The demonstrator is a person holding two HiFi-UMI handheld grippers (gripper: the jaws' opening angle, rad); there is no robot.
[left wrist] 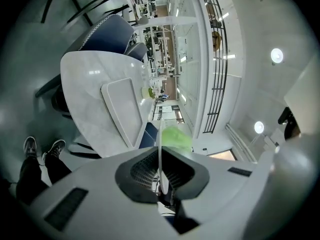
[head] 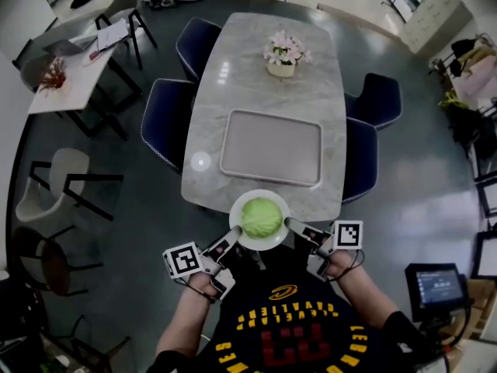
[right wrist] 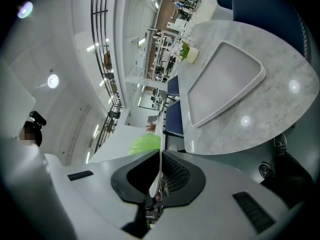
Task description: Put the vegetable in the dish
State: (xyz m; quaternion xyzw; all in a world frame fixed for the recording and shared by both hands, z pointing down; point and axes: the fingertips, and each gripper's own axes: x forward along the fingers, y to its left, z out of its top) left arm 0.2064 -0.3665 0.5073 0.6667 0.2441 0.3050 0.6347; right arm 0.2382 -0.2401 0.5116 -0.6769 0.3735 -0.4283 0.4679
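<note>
Both grippers clamping the dish, vegetable sitting in it
Left gripper (head: 231, 237) and right gripper (head: 293, 225) are each pinching jaws shut on opposite rims of the white dish (head: 265, 246); the green vegetable (head: 261, 217), probably a cabbage, is lying in the dish between the two jaw pairs; table (head: 264, 84) and tray (head: 270, 148) are lying beyond the jaws

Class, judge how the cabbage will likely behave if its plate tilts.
The cabbage is round and nothing holds it, so it would probably roll. The plate looks shallow, so its rim may not stop it. The left gripper and right gripper pinch only opposite edges, so tipping seems possible.
</note>
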